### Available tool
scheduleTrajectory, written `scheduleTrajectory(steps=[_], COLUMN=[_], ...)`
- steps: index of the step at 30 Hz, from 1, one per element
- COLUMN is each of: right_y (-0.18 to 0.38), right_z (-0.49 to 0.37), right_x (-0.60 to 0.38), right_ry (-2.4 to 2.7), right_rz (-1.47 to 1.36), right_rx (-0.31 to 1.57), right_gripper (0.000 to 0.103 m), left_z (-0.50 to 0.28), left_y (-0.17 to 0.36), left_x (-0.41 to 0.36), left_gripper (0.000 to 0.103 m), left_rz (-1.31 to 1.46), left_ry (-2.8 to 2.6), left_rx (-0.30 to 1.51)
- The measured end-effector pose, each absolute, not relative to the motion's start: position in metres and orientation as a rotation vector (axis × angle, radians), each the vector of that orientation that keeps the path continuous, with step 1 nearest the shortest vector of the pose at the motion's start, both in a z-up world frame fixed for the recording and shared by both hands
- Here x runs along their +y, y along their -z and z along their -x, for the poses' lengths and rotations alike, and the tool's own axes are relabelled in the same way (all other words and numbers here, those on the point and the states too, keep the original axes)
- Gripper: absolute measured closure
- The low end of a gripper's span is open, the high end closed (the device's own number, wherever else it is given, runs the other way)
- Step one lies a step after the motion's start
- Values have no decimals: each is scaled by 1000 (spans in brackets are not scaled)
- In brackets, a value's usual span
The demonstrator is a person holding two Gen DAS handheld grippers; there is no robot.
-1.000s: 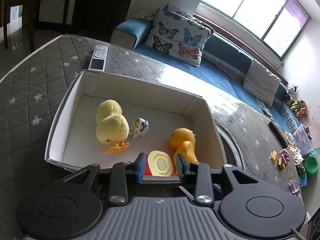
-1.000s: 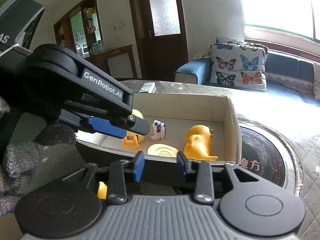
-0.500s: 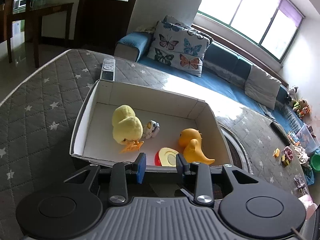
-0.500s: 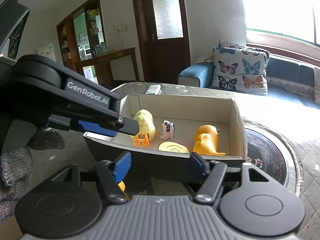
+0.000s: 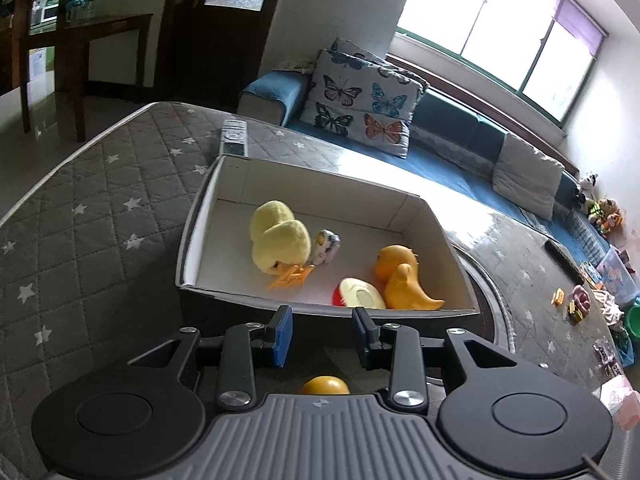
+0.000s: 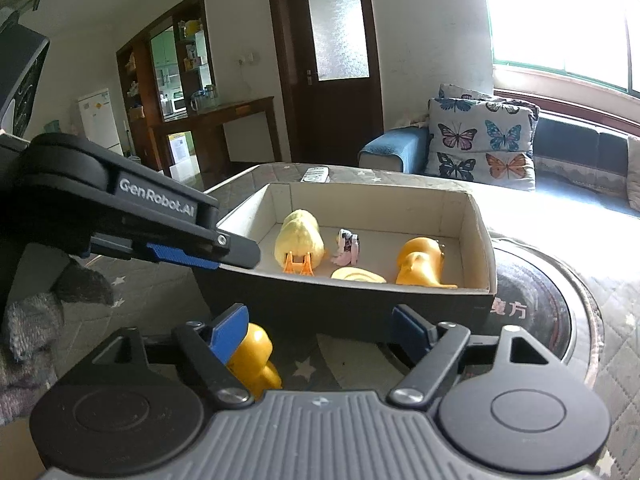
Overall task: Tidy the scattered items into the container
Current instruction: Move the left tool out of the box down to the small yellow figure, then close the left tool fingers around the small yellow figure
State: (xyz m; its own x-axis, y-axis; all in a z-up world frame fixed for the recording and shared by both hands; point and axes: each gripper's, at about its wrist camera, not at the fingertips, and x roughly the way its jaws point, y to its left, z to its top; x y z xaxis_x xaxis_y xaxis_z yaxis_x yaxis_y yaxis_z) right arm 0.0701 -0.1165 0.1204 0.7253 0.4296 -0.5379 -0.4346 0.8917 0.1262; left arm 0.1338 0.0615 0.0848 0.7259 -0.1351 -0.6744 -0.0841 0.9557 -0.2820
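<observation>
Right hand-held gripper (image 6: 316, 330) opening wide, empty; yellow toy (image 6: 252, 354) just under my left pad. Next: shift over, grasp, carry ahead into box (image 6: 344, 300).

Both fisheye views sit low, just behind their own fingers, tilted down and close to the near wall of the open box (image 5: 320, 312), which lies toward 12 o'clock. The right view looks from further right, catching the left gripper (image 6: 224, 252) at 9 o'clock. Both share the box, the butterfly cushion (image 6: 480, 140) and the sofa
</observation>
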Motion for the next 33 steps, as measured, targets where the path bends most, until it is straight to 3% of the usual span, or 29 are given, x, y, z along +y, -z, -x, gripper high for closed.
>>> scheduleTrajectory(steps=[8,11,33], right_y=[-114,-112,-92], right_z=[-58,-53,-30], right_x=[-113,-111,-97], right_ry=[-486,-491,-526], right_rz=[11,20,49], right_rx=[605,609,651], right_gripper=[20,15,14], left_z=[-124,-122,-107], left_y=[-79,-78,-57], left_x=[70,72,71], left_gripper=[67,67,67], left_rz=[310,310,334], left_ry=[-2,-7,14], left_rx=[775,777,826])
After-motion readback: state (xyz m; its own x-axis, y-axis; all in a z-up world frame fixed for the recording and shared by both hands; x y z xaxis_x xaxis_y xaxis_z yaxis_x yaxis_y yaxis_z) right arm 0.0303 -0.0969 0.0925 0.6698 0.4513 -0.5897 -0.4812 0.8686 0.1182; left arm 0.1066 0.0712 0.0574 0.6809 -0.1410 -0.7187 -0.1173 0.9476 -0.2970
